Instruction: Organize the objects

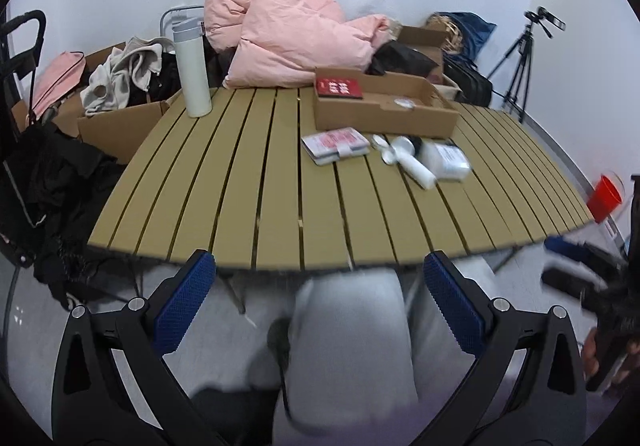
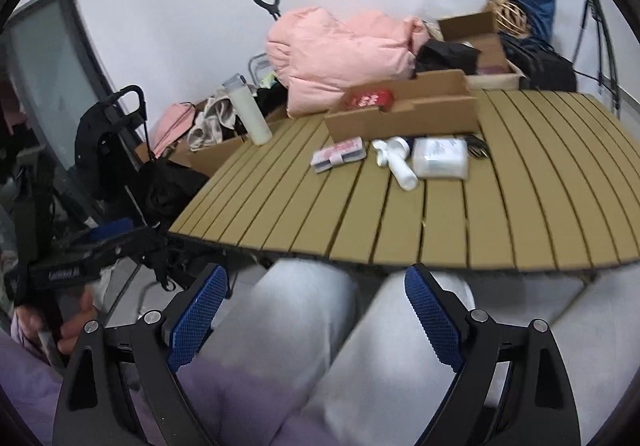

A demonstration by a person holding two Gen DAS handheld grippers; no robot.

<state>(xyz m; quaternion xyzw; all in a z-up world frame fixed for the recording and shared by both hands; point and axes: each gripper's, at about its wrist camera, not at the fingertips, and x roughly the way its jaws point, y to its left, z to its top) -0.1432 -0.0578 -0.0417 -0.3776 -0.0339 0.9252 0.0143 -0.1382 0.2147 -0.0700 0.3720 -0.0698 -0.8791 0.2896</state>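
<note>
A shallow cardboard box (image 1: 384,114) (image 2: 404,114) sits at the back of the slatted table (image 1: 240,186) (image 2: 440,214), with a red packet (image 1: 339,87) (image 2: 370,99) inside. In front of it lie a pink-and-white card pack (image 1: 335,145) (image 2: 339,154), a white tube (image 1: 412,162) (image 2: 396,162) and a white wipes pack (image 1: 446,160) (image 2: 440,158). My left gripper (image 1: 320,298) is open and empty, held off the table's near edge above the person's lap. My right gripper (image 2: 316,306) is also open and empty there.
A white bottle (image 1: 193,66) (image 2: 249,110) stands at the table's back left. A pink puffer jacket (image 1: 288,38) (image 2: 340,50), boxes of clothes (image 1: 120,86), bags and a tripod (image 1: 520,58) crowd the back. A red cup (image 1: 606,195) is off the table's right edge.
</note>
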